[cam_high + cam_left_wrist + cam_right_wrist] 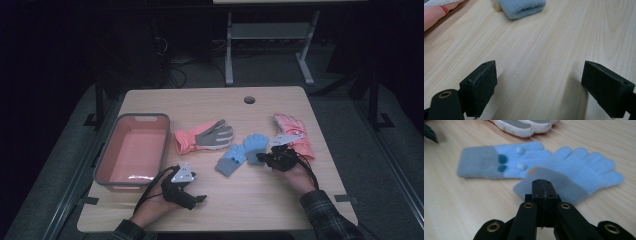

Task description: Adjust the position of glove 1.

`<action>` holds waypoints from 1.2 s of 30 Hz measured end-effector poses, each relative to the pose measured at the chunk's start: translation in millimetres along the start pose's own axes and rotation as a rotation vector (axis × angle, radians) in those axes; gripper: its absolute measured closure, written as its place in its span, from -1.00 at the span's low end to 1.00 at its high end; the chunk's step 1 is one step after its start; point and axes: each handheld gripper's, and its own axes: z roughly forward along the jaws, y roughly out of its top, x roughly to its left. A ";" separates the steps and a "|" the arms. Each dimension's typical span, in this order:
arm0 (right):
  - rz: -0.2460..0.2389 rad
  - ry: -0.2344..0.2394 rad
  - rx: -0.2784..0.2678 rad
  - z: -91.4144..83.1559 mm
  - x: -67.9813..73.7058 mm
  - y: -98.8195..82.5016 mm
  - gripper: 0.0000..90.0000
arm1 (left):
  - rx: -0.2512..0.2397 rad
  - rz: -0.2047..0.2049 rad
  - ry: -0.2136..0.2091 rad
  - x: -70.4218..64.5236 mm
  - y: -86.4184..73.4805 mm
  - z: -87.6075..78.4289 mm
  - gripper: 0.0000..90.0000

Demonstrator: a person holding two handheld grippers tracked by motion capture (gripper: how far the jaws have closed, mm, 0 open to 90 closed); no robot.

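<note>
Two small blue knit gloves lie mid-table, one [229, 161] left of the other [255, 144]. My right gripper [260, 158] is shut, jaws pressed pad to pad, its tips at the grey cuff of the nearer blue glove [579, 170]; I see no fabric between the pads. The second blue glove [499, 160] lies flat behind it. My left gripper [200, 199] rests near the front edge, open over bare wood [539, 65], with a blue glove's cuff [521, 7] farther ahead.
A pink tray [132, 117] with a grey rim stands at the table's left. One pink-and-grey glove [202, 136] lies beside it, another pink glove [292, 132] behind my right hand. A cable hole [249, 99] is near the far edge.
</note>
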 end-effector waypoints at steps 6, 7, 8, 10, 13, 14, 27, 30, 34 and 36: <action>0.001 -0.018 0.008 8.4 -5.7 4.7 1.00 | 0.000 0.000 0.000 0.0 0.0 0.0 -0.73; -0.003 -0.018 0.022 11.0 -7.4 3.5 1.00 | 0.000 0.001 0.000 0.1 0.0 0.0 -0.73; -0.007 -0.018 0.036 12.3 -7.8 2.2 1.00 | 0.000 0.001 0.000 0.0 0.0 0.0 -0.73; -0.013 -0.018 0.039 12.9 -8.0 1.3 1.00 | 0.000 0.001 0.000 0.0 0.0 0.0 -0.72; -0.011 -0.017 0.040 11.4 -7.4 0.4 1.00 | 0.000 0.001 0.000 -0.2 -0.1 -0.1 -0.73; -0.011 -0.016 0.044 10.4 -6.3 -1.1 1.00 | 0.000 0.001 0.000 -0.2 -0.1 -0.1 -0.72; -0.033 0.010 0.065 -4.6 5.6 -12.7 1.00 | 0.000 0.000 0.000 -0.3 -0.1 -0.2 -0.73; -0.034 0.016 0.063 -6.4 8.0 -15.6 1.00 | 0.000 0.000 0.000 -0.3 -0.1 -0.2 -0.73; -0.042 0.022 0.074 -10.7 12.8 -18.3 1.00 | -0.001 -0.001 0.000 -0.5 -0.2 -0.2 -0.72; -0.044 0.029 0.077 -12.5 15.9 -19.9 1.00 | -0.001 -0.001 0.000 -0.5 -0.2 -0.2 -0.73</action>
